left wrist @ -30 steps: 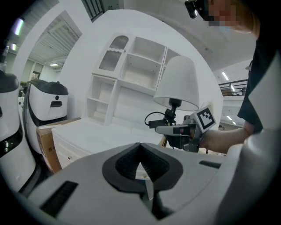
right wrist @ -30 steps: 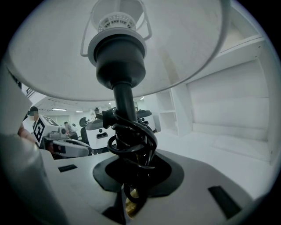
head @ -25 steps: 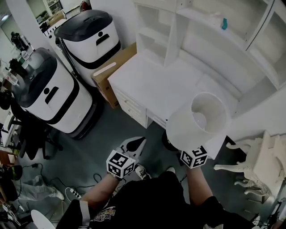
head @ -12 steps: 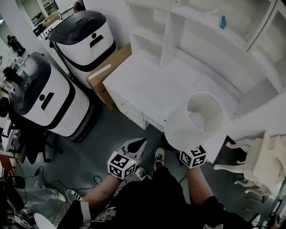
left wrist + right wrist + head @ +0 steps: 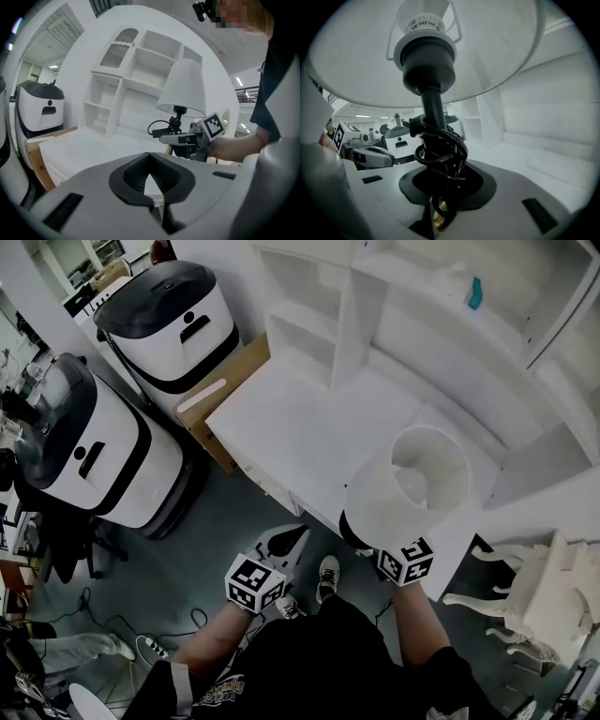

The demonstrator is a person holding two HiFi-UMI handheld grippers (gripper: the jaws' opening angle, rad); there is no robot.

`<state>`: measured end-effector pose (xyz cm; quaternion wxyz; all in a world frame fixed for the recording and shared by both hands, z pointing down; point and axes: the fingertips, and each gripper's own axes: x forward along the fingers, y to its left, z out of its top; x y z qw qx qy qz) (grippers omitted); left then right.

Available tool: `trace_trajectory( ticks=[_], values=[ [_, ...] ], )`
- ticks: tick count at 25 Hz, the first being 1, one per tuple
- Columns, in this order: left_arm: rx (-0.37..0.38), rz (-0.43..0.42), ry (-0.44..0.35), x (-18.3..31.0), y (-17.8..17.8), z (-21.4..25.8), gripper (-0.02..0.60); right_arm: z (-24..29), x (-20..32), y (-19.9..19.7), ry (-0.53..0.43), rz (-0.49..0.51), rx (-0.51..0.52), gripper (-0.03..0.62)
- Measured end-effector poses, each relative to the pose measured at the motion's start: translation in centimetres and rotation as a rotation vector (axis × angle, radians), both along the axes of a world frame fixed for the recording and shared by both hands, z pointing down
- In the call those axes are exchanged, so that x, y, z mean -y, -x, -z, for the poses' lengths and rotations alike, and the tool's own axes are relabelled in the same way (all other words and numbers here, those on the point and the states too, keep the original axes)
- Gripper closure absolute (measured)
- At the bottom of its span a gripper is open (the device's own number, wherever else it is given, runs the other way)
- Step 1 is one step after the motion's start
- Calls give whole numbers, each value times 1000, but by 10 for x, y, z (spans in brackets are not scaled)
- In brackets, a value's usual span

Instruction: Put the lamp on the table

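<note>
A lamp (image 5: 408, 488) with a white shade and a black stem hangs upright over the front right edge of the white table (image 5: 300, 427). My right gripper (image 5: 380, 545) is shut on the stem just below the shade. In the right gripper view, the stem (image 5: 433, 112) with its black cord (image 5: 443, 150) coiled round it sits between the jaws of my right gripper (image 5: 440, 197). My left gripper (image 5: 286, 542) hovers over the floor, left of the lamp, jaws together and empty. The left gripper view shows my left gripper (image 5: 151, 187), the lamp (image 5: 183, 89) and the right gripper (image 5: 180, 138) to the right.
A white shelf unit (image 5: 450, 324) stands on the table's back, with a teal thing (image 5: 475, 293) on a shelf. Two large white-and-black machines (image 5: 173, 315) (image 5: 89, 451) and a cardboard box (image 5: 225, 390) stand left. A white chair (image 5: 539, 592) is at the right; cables (image 5: 141, 638) lie on the floor.
The lamp in my right gripper has come a little nearer the table and now overlaps its front edge. The left gripper keeps its place beside it.
</note>
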<state>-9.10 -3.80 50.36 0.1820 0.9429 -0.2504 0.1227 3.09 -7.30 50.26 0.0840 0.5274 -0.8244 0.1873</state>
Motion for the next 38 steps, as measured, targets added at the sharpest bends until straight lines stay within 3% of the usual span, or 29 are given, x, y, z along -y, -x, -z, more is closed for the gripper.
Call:
trace_trajectory(
  ticks=[26,38],
  values=[
    [2,29,-44,75,-88,16,575,6,87,-81,-30,48,-2,496],
    [8,-79,-42,117,-94,12,575,-1,124,-82,-32,-14,-11,496]
  ],
)
